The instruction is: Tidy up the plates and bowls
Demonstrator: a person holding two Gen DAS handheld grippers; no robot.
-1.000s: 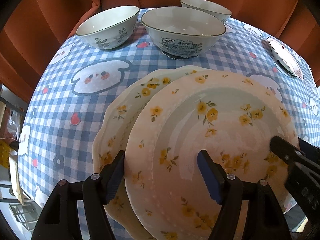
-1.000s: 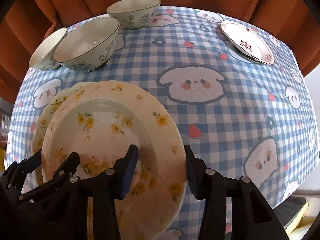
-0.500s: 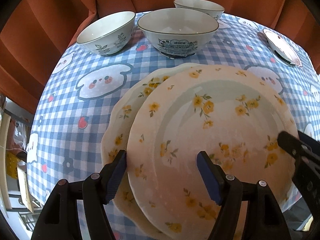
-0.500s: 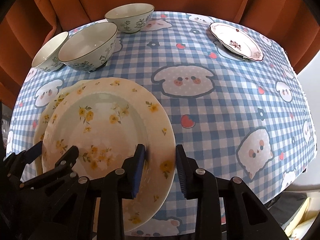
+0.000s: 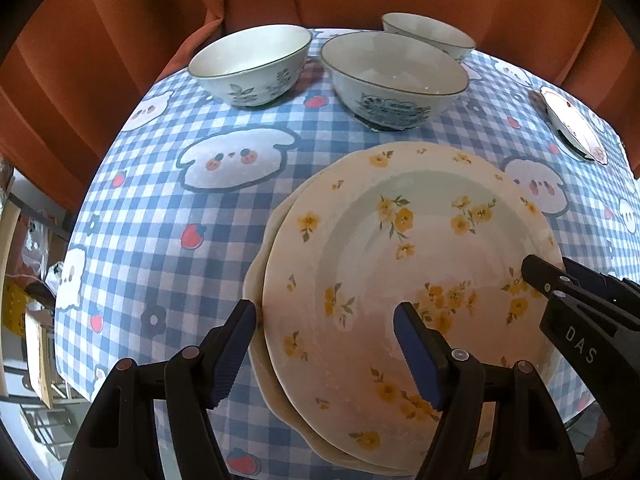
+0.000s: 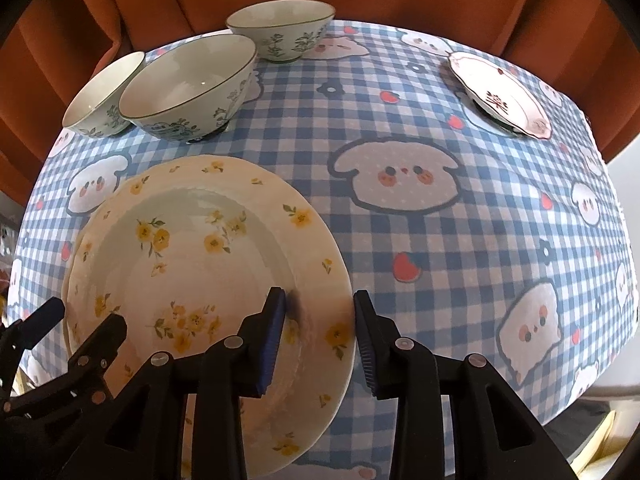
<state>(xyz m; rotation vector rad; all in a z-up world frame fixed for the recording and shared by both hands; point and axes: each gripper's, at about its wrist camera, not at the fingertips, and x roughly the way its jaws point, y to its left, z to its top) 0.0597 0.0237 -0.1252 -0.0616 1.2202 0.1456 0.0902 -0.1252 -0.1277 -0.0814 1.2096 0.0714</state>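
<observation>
since a second ago the top plate (image 5: 400,248) has slid left to nearly cover the plate beneath (image 5: 256,276). left gripper (image 5: 324,344) stands wide astride their near rims. three bowls, one small plate far right, checked cloth.

right gripper (image 6: 320,324), just re-opening slightly, narrowly straddles the yellow-flowered rim; contact unclear.

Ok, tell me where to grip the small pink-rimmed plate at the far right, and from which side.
Take the small pink-rimmed plate by its raised scalloped rim, coming from the near side. It lies flat and alone on the checked tablecloth, well clear of the three bowls, so that edge probably gives the gripper a free bite.
</observation>
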